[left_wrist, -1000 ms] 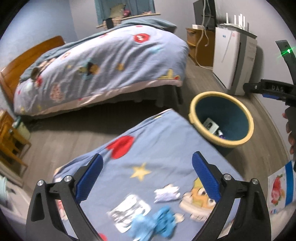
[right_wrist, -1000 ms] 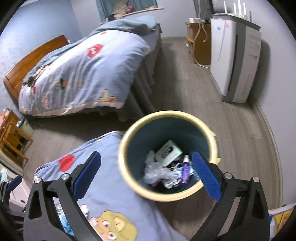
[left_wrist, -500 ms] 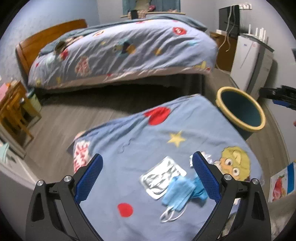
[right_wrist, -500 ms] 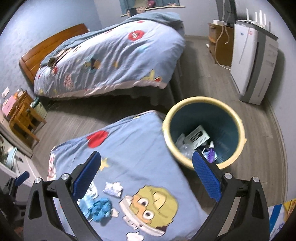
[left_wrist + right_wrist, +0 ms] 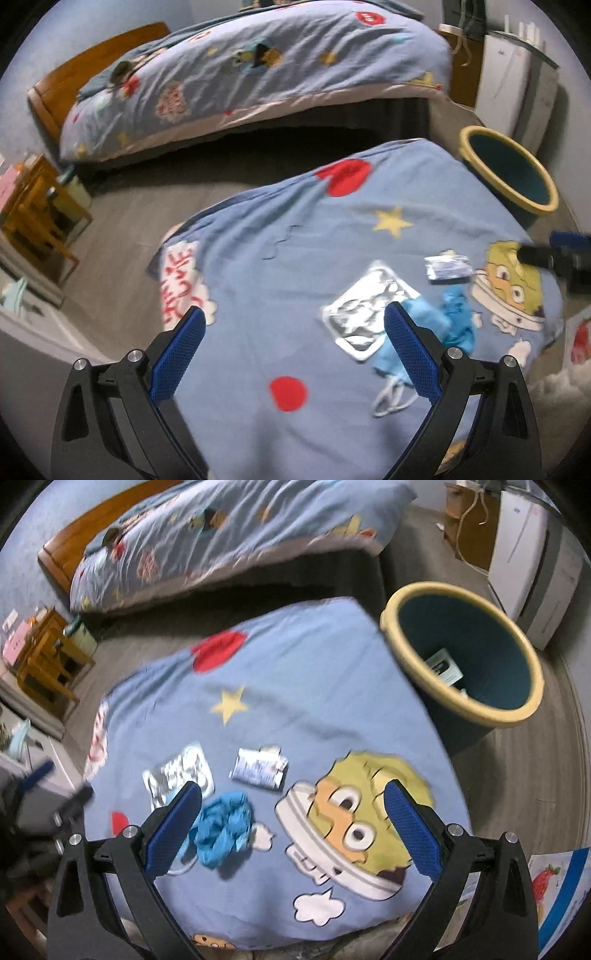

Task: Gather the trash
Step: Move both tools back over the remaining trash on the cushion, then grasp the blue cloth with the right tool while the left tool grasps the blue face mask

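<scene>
crumpled blue glove [image 5: 223,829], foil wrappers [image 5: 258,770], bin [image 5: 517,716]

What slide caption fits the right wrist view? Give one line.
Open right claw hovers over a cartoon blanket strewn with a crumpled blue glove and foil wrappers, trash bin beside.

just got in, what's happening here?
A person is clearing trash off a blue cartoon bedspread with two handheld tools. Both the left tool and right tool are open and empty above it. A silver wrapper, small packet, crumpled blue glove and face mask remain. The bin beside the bed holds some trash.
</scene>
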{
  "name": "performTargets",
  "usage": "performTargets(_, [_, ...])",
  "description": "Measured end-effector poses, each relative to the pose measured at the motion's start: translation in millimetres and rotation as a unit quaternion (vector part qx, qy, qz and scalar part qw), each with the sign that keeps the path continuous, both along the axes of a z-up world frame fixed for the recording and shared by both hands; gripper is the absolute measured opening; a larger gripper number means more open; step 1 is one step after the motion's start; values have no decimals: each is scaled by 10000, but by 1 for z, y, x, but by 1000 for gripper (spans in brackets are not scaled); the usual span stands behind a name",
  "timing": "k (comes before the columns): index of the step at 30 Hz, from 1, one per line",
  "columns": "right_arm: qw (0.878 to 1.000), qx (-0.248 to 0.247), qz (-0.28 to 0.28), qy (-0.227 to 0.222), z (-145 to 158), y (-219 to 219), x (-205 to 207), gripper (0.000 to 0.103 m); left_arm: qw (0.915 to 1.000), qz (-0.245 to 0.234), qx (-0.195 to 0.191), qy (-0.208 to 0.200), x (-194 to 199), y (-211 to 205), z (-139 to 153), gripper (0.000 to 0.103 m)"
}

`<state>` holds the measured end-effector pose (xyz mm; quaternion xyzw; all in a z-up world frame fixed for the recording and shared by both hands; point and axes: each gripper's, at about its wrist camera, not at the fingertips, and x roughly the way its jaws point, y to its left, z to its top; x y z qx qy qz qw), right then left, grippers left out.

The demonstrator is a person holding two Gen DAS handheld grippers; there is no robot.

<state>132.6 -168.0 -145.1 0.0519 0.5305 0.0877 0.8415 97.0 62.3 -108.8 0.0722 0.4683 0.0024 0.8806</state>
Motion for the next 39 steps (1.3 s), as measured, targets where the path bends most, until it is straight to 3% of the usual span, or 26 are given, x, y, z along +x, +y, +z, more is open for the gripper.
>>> performTargets(4, [9989, 97, 398, 227, -17, 22, -8, 85, 9987, 372, -335, 17, 1, 21, 2, 96])
performTargets(9, [9959, 119, 774, 450, -35, 43, -11, 68, 9984, 391, -402, 45, -1, 23, 2, 96])
performTargets(12, [9930, 23, 1002, 620, -46, 53, -12, 53, 9993, 235, -291, 71, -1, 17, 0, 96])
performTargets(13, [9919, 44, 1048, 710, -49, 54, -11, 43, 9994, 201, -284, 93, -1, 17, -1, 96])
performTargets(15, [9904, 163, 1060, 873, -55, 55, -10, 35, 9994, 161, -291, 136, 0, 16, -4, 96])
performTargets(16, [9900, 215, 1065, 897, -55, 54, -10, 26, 9993, 141, -299, 160, 1, 15, -5, 96])
performTargets(23, [9946, 424, 671, 673, -38, 33, 1, 22, 9989, -143, -288, 335, 4, -5, -19, 95])
performTargets(32, [9974, 500, -257, 455, -27, -10, 18, 22, 9921, -1025, -271, 672, 3, -63, -49, 93])
performTargets(39, [9957, 588, -575, 434, -29, -25, 26, 22, 9860, -1338, -174, 980, 4, -82, -68, 74])
